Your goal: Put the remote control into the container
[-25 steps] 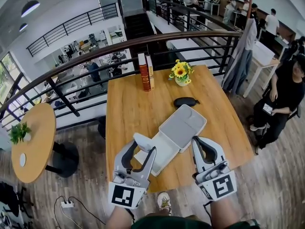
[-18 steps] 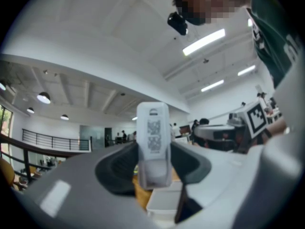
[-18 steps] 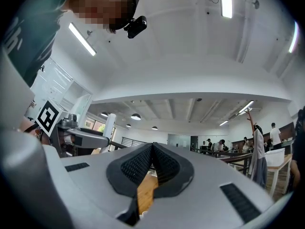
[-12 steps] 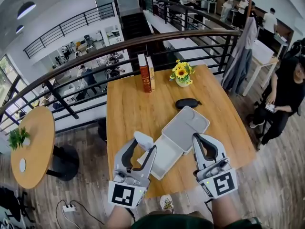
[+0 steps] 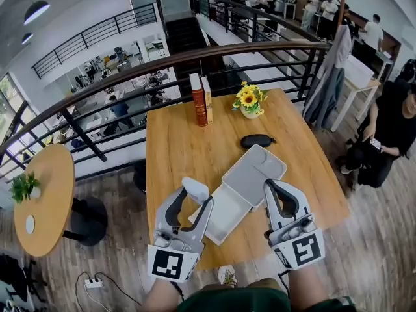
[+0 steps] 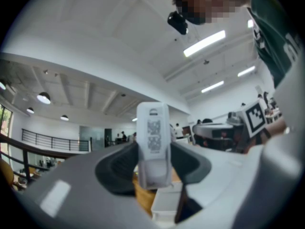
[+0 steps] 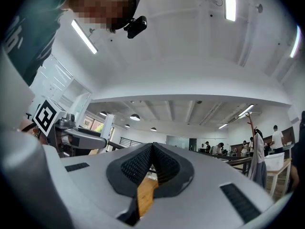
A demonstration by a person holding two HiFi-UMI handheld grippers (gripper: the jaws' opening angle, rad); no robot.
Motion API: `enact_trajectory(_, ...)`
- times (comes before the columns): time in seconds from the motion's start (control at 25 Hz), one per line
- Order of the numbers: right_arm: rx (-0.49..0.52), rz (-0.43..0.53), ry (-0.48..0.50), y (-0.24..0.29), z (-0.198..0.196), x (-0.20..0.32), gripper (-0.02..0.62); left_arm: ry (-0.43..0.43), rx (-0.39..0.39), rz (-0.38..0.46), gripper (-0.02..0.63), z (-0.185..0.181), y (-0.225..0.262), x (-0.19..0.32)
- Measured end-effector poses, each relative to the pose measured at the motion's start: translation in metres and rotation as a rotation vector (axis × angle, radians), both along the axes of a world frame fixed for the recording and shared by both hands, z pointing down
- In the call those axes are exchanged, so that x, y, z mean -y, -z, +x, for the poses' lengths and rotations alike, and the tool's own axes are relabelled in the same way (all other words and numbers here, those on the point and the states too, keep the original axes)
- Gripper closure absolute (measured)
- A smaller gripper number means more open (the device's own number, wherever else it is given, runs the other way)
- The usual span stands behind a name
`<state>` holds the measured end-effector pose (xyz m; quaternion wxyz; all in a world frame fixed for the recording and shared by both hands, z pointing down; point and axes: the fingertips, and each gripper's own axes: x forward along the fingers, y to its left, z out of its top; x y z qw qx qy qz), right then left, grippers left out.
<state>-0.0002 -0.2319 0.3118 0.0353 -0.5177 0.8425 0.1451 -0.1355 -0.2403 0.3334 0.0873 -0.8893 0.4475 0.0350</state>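
Wooden table (image 5: 175,148): square top, standing against a dark railing (image 5: 117,77) with a lower floor beyond it.

Container (image 5: 242,186): white, hinged, lying open on the near half of the table. One half points toward the far right and the other toward the near left. Both halves look empty inside.

Left gripper (image 5: 193,201) (image 6: 153,162): over the near left edge of the table, just beside the near-left half of the container. Its jaws stand partly apart and are clamped on the remote control from both sides.

Right gripper (image 5: 271,187) (image 7: 152,146): at the right side of the container, near its far-right half. The tips of its jaws meet and nothing is held. Only table wood shows through the slot behind the tips.

Books (image 5: 199,99): two, upright at the far edge of the table, one red-brown and one lighter.

Flowers (image 5: 248,100): yellow, in a small pot to the right of the books.

Black pouch (image 5: 255,140): an oval lying flat between the flowers and the container, touching neither.

Remote control (image 5: 195,190) (image 6: 153,144): white and slim, held upright between the left pads with its upper end well clear of them. Its labelled side faces the gripper's camera. It is not in the container.
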Motion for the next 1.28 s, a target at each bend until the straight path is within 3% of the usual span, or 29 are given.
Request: enact_trajectory(1.28, 0.007, 0.007, 0.121, 0.015, 0.003, 0.009, 0.578, 0.079, 0.013, -0.011, 0.393, 0.031, 0.007, -0.001)
